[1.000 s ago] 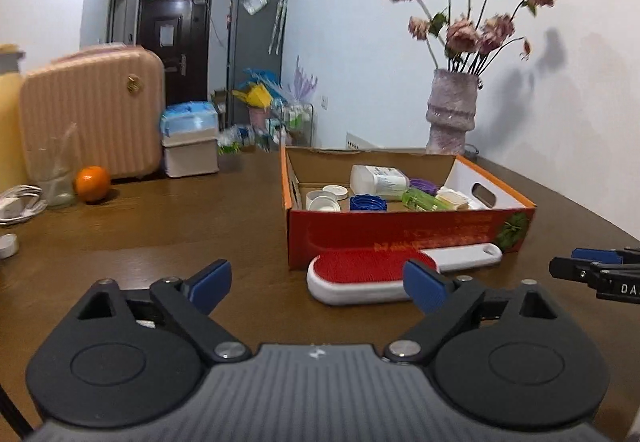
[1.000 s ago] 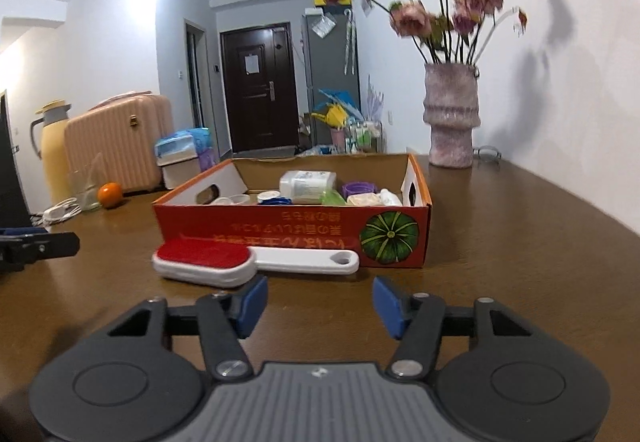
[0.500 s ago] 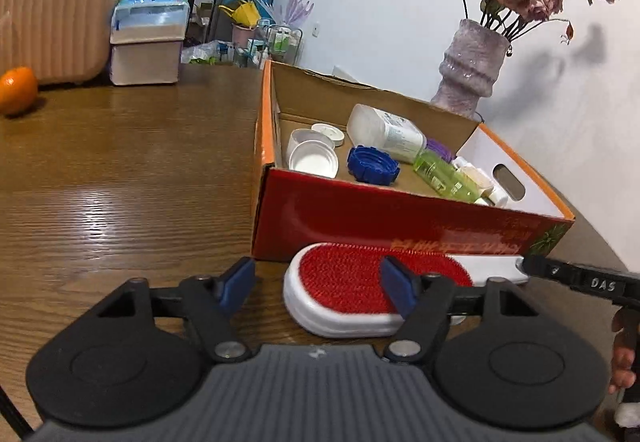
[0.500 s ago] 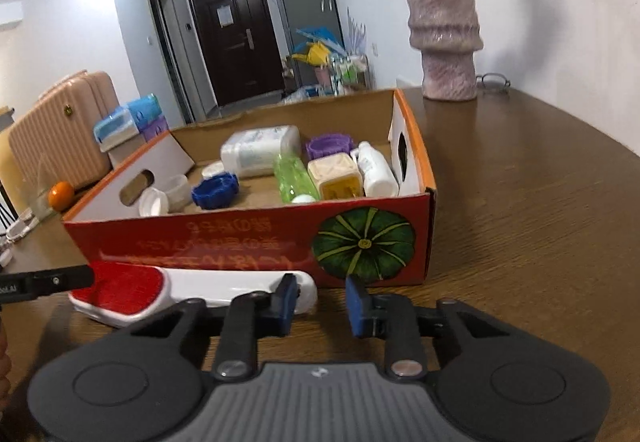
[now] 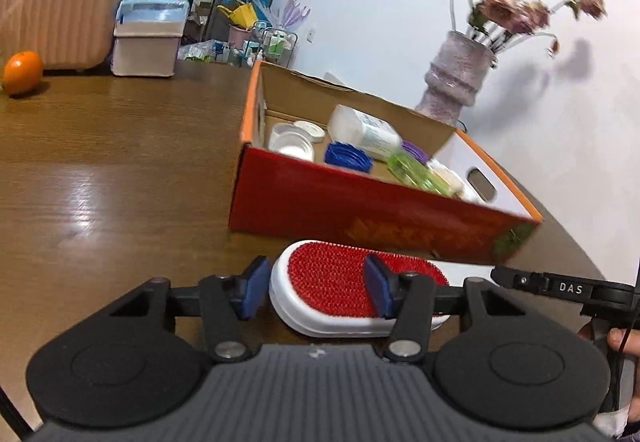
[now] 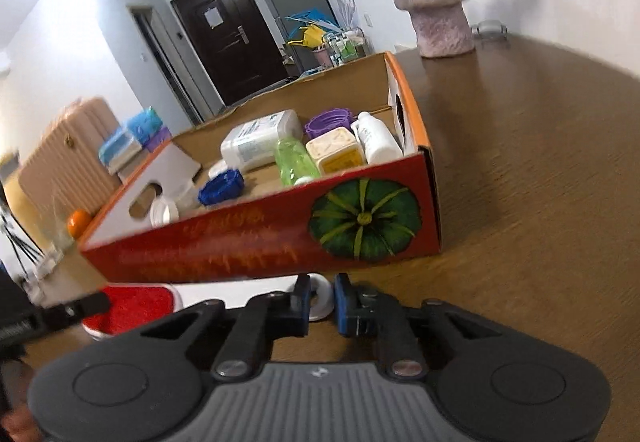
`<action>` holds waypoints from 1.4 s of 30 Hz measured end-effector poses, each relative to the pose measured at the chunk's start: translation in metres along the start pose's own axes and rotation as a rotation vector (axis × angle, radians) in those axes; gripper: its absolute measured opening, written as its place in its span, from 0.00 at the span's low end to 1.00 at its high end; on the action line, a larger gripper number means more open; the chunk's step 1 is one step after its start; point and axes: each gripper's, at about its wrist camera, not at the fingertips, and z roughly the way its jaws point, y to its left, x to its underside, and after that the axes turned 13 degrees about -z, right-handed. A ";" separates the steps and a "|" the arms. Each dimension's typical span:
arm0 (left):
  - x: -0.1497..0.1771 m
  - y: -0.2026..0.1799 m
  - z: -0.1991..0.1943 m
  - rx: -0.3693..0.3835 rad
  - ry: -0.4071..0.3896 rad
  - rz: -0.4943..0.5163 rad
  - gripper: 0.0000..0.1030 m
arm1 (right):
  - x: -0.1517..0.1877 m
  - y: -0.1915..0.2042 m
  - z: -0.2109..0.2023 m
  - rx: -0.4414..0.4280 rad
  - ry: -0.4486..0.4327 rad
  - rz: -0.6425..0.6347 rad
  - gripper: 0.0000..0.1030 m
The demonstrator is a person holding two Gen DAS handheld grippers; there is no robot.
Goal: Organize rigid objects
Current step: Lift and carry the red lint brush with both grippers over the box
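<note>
1. The brush (image 5: 344, 290) lies flat on the table (image 5: 100, 178), red bristles up, just in front of the box (image 5: 360, 210); its white handle (image 6: 248, 288) runs along the box's red wall.
2. The left gripper (image 5: 314, 292) is spread wide around the brush head, one pad at the head's end, the other over the bristles; whether they touch is unclear.
3. The right gripper (image 6: 322, 304) is nearly closed about the handle's looped tip; a firm grip cannot be told.
4. The box holds bottles, lids and a blue cap (image 6: 222, 186).
5. A vase (image 5: 456, 82) stands behind the box.
</note>
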 end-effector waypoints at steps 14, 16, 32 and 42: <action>0.080 -0.055 -0.153 0.062 -0.288 0.138 0.50 | 0.064 0.046 -0.155 0.080 -0.277 -0.066 0.12; 0.090 -0.059 -0.171 0.069 -0.328 0.155 0.50 | 0.074 0.051 -0.173 0.083 -0.314 -0.066 0.12; 0.137 -0.074 -0.255 0.116 -0.475 0.198 0.50 | 0.118 0.083 -0.261 0.101 -0.474 -0.094 0.12; 0.135 -0.072 -0.259 0.125 -0.496 0.196 0.50 | 0.114 0.090 -0.267 0.114 -0.489 -0.108 0.12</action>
